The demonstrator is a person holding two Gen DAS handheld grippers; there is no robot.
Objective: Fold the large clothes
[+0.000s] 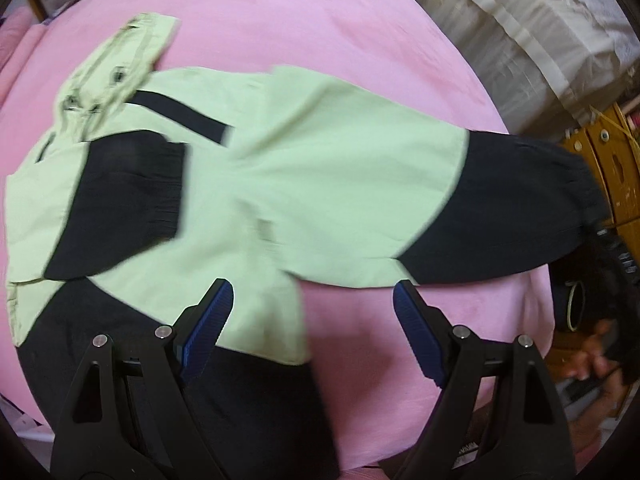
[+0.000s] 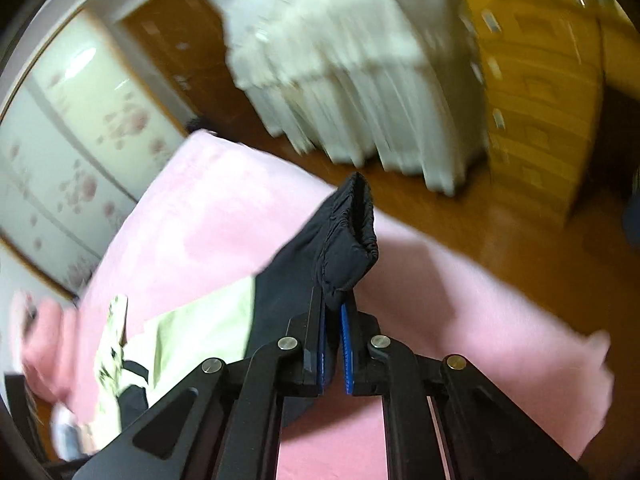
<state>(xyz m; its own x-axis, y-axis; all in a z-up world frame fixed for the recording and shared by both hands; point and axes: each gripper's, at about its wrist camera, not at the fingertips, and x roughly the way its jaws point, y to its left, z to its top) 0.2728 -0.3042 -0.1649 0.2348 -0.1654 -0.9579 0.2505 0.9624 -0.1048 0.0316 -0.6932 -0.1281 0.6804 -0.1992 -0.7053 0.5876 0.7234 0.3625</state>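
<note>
While the light-green and black hooded jacket [image 1: 280,168] lies spread on the pink blanket-covered bed [image 1: 320,12], the fold is at its sleeve stage. One black-cuffed sleeve [image 1: 120,204] is already laid across the chest, its elastic cuff resting on the green panel. The other sleeve [image 1: 480,208] stretches out toward the edge of the bed, and its gathered black elastic cuff [image 2: 352,236] is what the right gripper [image 2: 334,312] has in its grasp: the jaws are pinched together on the fabric just below the ruffled cuff end, which stands up beyond the blue pads.

The left gripper [image 1: 312,320] hangs above the jacket's lower hem with its jaws spread wide and nothing between them; one blue-padded finger [image 1: 208,328] overlaps the green and black panels in view, the other sits over bare pink blanket. Whether it touches the cloth I cannot tell.

Judging from this, the step in hand is folding the second sleeve inward. The next move calls for carrying the gripped cuff across the body toward the first sleeve, keeping the fabric taut enough not to bunch, then releasing it flat. The free gripper could pin the jacket's body so the pull does not drag the whole garment across the slippery blanket.
</note>
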